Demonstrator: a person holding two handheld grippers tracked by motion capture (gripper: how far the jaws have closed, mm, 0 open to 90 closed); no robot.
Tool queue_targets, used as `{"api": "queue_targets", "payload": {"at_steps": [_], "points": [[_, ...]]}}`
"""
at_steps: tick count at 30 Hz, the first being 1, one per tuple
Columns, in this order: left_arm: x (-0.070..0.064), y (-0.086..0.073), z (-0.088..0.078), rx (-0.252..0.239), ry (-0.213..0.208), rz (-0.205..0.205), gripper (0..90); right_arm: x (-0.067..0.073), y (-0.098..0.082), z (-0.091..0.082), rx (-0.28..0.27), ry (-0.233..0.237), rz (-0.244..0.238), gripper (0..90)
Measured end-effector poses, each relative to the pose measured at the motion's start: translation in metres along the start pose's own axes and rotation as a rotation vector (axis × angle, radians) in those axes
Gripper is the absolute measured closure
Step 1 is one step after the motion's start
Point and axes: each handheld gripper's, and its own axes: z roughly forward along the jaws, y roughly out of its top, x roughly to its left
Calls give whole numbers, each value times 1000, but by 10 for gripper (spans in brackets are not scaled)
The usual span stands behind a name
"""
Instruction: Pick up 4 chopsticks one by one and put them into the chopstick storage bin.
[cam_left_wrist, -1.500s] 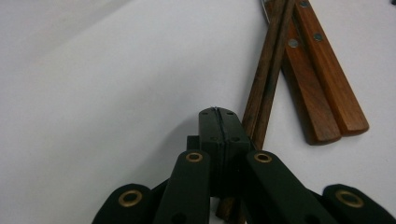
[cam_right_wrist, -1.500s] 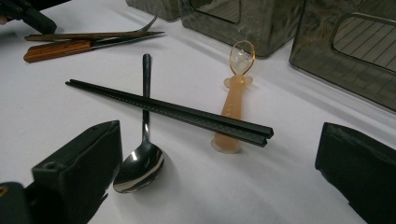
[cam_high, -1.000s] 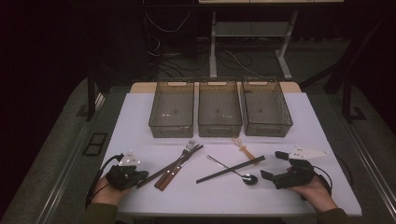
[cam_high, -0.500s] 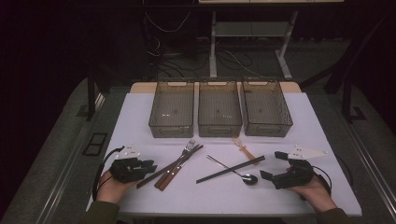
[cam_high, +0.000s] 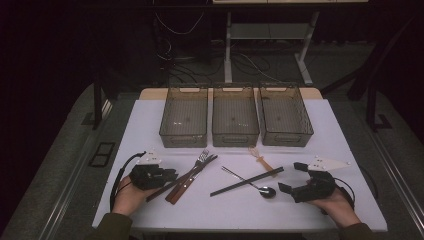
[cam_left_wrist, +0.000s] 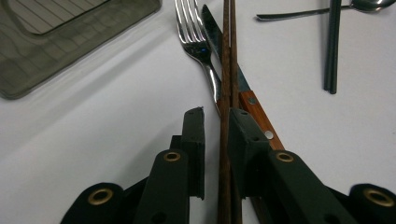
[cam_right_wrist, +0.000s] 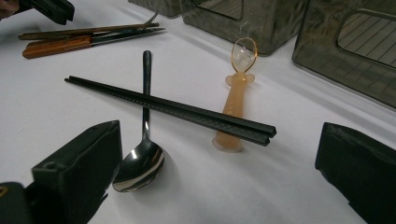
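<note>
Step in hand, by judgement: grasping the brown wooden chopsticks (cam_left_wrist: 227, 70) with the left gripper (cam_left_wrist: 215, 122). Jaws astride the pair, having just been closing, a sliver of white surface (cam_left_wrist: 116, 116) visible between the left pad and the wood, so not yet clenched. Chopsticks running straight ahead from between the jaws: two thin, dark-brown sticks lying side by side, touching, over the blade of a wooden-handled knife (cam_left_wrist: 254, 109). Fork (cam_left_wrist: 198, 44) just left of the sticks, tines pointing away. Grey bin (cam_left_wrist: 60, 37) farther ahead and to the left.

Next move, as judged: closing fully on both sticks together, then lifting straight up without dragging knife or fork; risk of one stick slipping free if pinched off-centre.

Right gripper (cam_right_wrist: 219, 172) wide apart, holding nothing, resting low on the surface. Ahead of it: steel spoon (cam_right_wrist: 140, 158) nearest the left jaw, black chopsticks (cam_right_wrist: 173, 109) across its handle, small orange spoon (cam_right_wrist: 236, 100) beyond, two more bins (cam_right_wrist: 327, 51) behind.
</note>
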Motion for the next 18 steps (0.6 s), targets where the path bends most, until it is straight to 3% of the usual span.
{"api": "queue_targets", "payload": {"at_steps": [6,18], "points": [[0,0,3,23,-5,19,774,0,0,0,0,-1,-1,10],[0,-1,5,35,-14,17,782,0,0,0,0,0,-4,9]]}}
